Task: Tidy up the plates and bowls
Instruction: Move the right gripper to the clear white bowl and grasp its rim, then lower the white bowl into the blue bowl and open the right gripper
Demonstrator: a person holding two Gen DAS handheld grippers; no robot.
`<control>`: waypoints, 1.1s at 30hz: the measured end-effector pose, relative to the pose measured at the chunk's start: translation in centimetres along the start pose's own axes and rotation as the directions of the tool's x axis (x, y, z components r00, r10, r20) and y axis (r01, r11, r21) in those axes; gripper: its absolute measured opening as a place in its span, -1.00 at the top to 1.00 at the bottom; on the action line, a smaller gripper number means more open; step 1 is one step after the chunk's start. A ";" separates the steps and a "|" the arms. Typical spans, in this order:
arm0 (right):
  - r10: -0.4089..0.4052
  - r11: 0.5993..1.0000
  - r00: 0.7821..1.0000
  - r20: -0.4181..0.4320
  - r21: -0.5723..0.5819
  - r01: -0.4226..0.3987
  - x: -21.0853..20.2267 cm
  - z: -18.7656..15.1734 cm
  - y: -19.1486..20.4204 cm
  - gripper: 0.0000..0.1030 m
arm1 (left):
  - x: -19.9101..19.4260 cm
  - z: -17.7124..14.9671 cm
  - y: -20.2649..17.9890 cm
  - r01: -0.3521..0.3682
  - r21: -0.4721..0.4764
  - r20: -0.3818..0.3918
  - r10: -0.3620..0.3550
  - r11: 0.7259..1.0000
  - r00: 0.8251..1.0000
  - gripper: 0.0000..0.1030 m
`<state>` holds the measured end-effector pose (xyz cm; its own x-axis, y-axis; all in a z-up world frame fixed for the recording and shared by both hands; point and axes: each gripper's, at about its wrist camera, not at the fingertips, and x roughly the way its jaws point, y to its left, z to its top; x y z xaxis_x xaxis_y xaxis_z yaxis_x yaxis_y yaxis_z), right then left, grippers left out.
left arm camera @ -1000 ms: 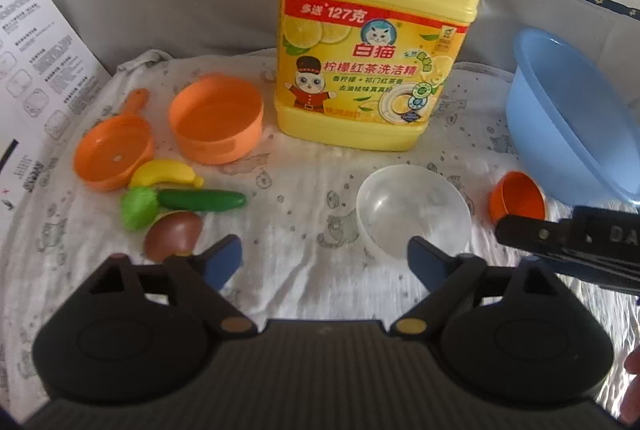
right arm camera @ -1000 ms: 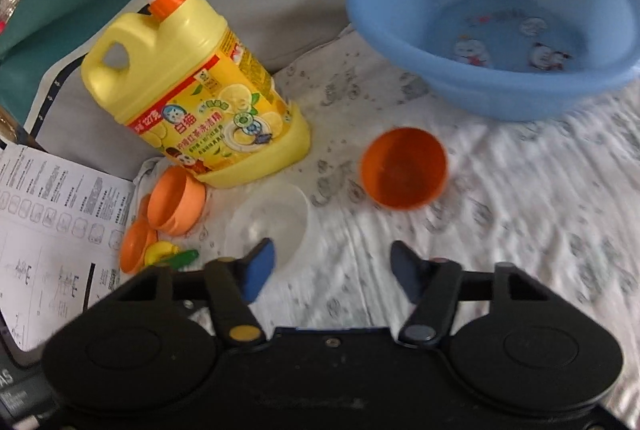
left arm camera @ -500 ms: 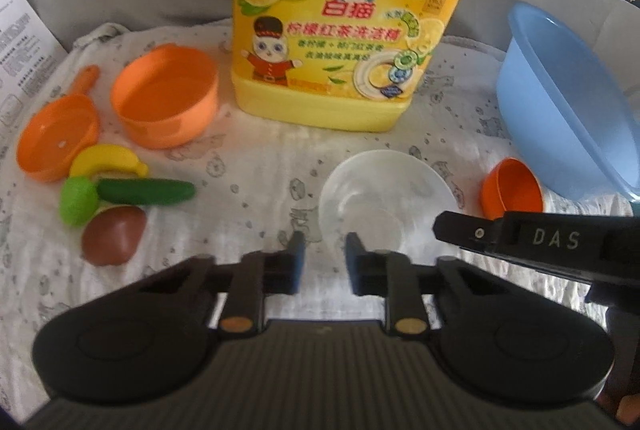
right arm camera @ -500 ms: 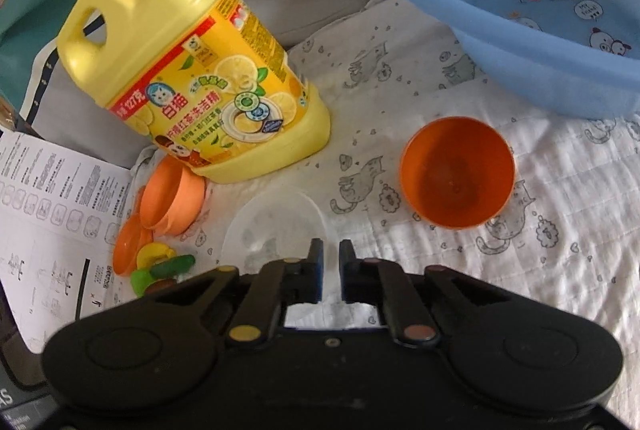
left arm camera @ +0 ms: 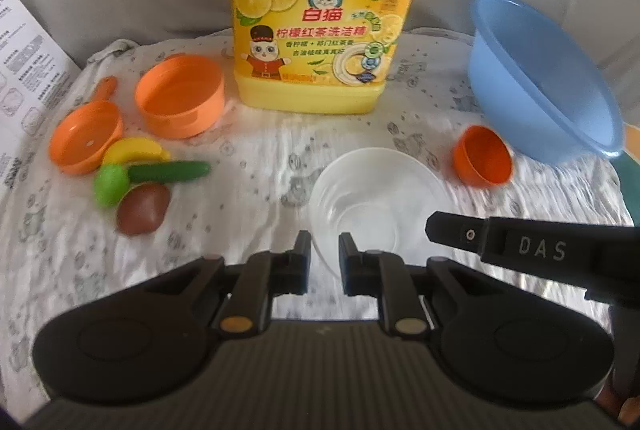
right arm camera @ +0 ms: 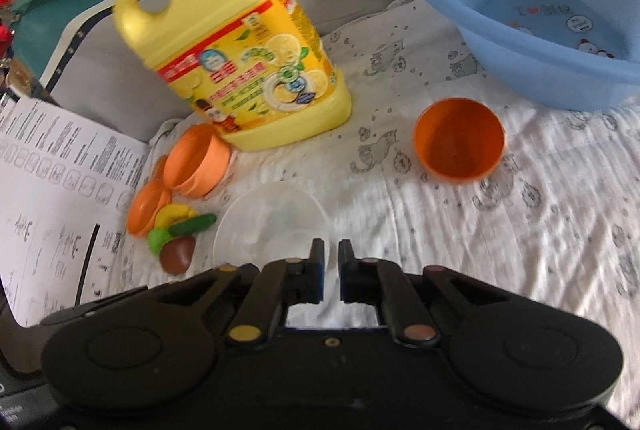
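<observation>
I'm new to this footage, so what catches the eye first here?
The big yellow detergent jug stands at the back of the cloth, with the blue basin to its right. Nearer the closed grippers lie a clear bowl and a small orange bowl.
</observation>
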<state>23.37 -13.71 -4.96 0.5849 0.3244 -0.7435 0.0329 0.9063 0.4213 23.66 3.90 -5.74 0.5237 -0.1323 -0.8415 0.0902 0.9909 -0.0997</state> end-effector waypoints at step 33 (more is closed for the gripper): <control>0.014 0.998 0.999 -0.031 -0.068 -0.016 -15.4 -17.4 0.4 0.86 | -16.2 -16.7 -2.7 0.035 0.078 0.028 -0.037 0.996 0.999 0.67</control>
<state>0.27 -13.63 -2.39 0.5601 0.3449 -0.7532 -0.0311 0.9173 0.3969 0.76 3.79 -0.69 0.5434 -0.1698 -0.8221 0.1741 0.9808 -0.0875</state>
